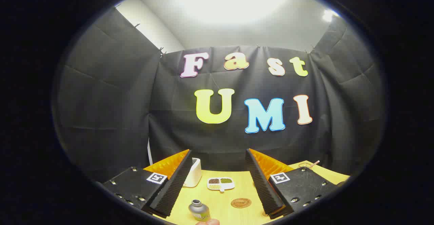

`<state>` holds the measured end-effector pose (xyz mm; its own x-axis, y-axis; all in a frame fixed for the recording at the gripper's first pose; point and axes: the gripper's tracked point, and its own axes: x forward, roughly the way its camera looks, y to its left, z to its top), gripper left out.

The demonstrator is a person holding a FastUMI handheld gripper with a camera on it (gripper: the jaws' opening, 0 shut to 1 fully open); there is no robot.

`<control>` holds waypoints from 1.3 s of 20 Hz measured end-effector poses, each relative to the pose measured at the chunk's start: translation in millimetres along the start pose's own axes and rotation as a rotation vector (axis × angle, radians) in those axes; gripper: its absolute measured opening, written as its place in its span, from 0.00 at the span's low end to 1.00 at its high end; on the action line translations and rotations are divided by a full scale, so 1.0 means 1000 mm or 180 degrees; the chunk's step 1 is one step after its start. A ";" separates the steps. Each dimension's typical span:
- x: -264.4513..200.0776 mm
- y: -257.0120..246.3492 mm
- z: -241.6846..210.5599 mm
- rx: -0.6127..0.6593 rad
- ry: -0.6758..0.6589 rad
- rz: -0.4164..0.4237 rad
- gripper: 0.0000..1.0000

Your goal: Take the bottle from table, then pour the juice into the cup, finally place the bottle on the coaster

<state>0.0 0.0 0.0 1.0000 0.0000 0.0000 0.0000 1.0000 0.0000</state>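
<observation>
1. Nearest of all, a fingertip [208, 222] pokes up just below the bottle [199, 210], touching or nearly touching its base.
2. Standing upright on the bench [223, 198], the bottle is small and grey with an uncapped neck and a greenish label band.
3. It sits between the two fingers of the tongs [217, 209], closer to the left one, with a clear gap on either side.
4. Those tongs are spread wide apart and clamp nothing.
5. A round brown coaster [241, 203] lies flat on the bench between the fingers, nearer the right one and just beside the bottle.
6. Beyond the coaster, a small divided dish [221, 183] holds dark, green and pale bits in separate sections.
7. A white boxy container [193, 172] stands just past the left finger's tip.
8. Past the right finger, a clear cup [307, 165] with a thin stick in it peeks over the tongs' body.
</observation>
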 end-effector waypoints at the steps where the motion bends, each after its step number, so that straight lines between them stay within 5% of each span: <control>1: -0.001 -0.003 0.003 -0.0005 -0.0023 -0.0026 0.95; 26: -0.007 -0.001 -0.033 -0.0086 0.0051 0.0007 0.95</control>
<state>-6.9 -0.8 -32.7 0.9999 0.0021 -0.0160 -0.0025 0.9996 -0.0270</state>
